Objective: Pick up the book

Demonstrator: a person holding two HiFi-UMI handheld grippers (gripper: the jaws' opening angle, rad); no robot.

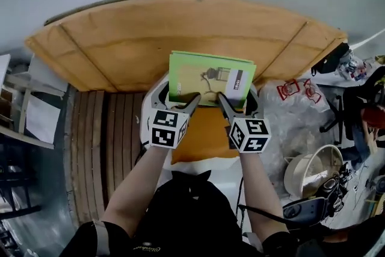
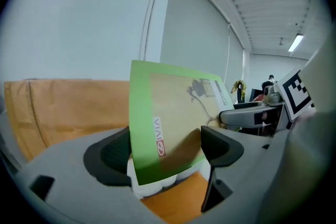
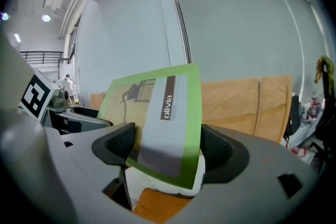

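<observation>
A green-covered book with a tan picture and a grey title strip is held over the near edge of the curved wooden table. My left gripper is shut on the book's near left corner and my right gripper on its near right corner. In the left gripper view the book stands tilted between the dark pads of that gripper, white page edges showing below. The right gripper view has the book wedged the same way in that gripper.
An orange pad lies below the grippers, close to the person's body. Dark wooden slats run along the left. To the right are crumpled clear plastic, red frames, a pale round bowl and cables.
</observation>
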